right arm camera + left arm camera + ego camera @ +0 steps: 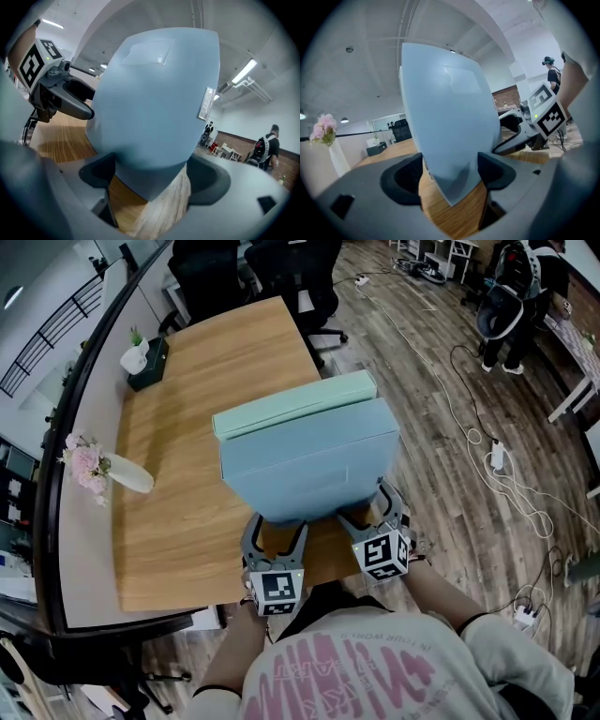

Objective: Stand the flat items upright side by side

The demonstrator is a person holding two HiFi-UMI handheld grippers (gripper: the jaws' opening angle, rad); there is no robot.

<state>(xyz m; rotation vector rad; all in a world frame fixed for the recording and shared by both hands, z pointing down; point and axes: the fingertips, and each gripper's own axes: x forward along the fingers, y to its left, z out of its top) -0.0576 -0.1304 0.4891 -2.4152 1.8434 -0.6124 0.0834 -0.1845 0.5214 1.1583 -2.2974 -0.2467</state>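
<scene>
Small label (206, 103) on side of blue box (309, 465), too blurred for reading. Gripped at its two lower corners by left gripper (277, 538) and right gripper (373, 512), each clenched on it. At centre of frame above table (187, 521), nearly upright, long axis left to right, green box (295, 407) just behind.

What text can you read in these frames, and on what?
Pink shirt print: upside down, not legible.
Side label on blue file box: too blurred to read.
Both marker cubes: square patterns only, no words.
</scene>
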